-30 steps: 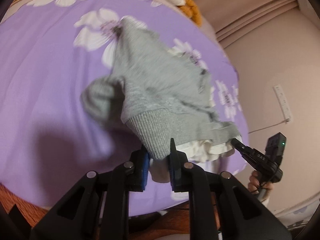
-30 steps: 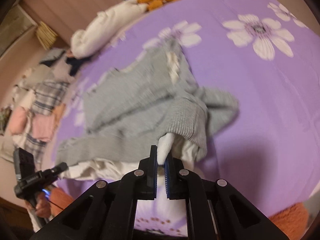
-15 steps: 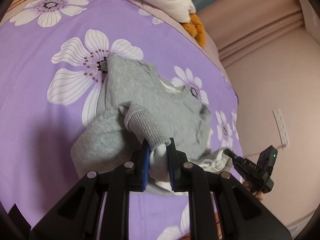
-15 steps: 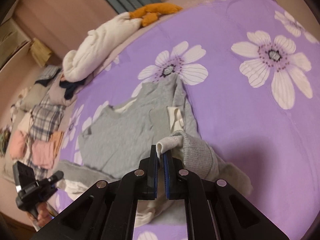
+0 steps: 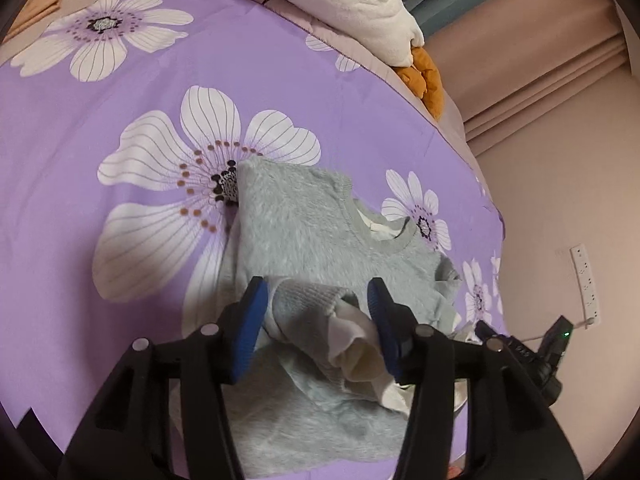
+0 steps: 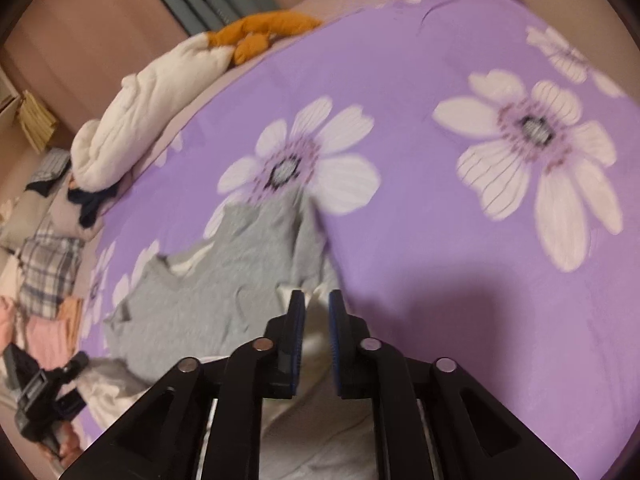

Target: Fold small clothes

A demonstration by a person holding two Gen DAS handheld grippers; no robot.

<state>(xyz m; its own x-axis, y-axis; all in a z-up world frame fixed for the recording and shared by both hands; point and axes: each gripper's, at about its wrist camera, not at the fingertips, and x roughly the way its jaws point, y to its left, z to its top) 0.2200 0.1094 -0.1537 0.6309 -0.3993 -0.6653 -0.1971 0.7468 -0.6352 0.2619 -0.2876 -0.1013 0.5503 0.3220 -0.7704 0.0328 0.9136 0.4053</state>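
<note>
A small grey sweater (image 5: pixel 320 220) with a white inner layer lies on the purple flowered bedspread (image 5: pixel 120 100). My left gripper (image 5: pixel 318 300) is low over its near part and its jaws are opening. The ribbed grey cuff (image 5: pixel 308 300) with its white lining lies loose between the blue pads. In the right wrist view the sweater (image 6: pixel 208 288) spreads to the left. My right gripper (image 6: pixel 317 308) has its jaws opening a narrow gap, with cream cloth (image 6: pixel 316 332) just under them and not pinched. Each view shows the other gripper at its edge: the right gripper (image 5: pixel 520 352), the left gripper (image 6: pixel 48 384).
A white plush bundle (image 5: pixel 352 4) with an orange part (image 5: pixel 424 76) lies at the bed's far edge. Folded and plaid clothes (image 6: pixel 44 272) are stacked left of the bed. A wall with a power strip (image 5: pixel 586 280) is close on the right.
Both grippers carried the sleeve cuffs forward over the sweater and down onto it. The sweater went from hanging to lying on the bed. Both pairs of jaws have parted, the left widely.
</note>
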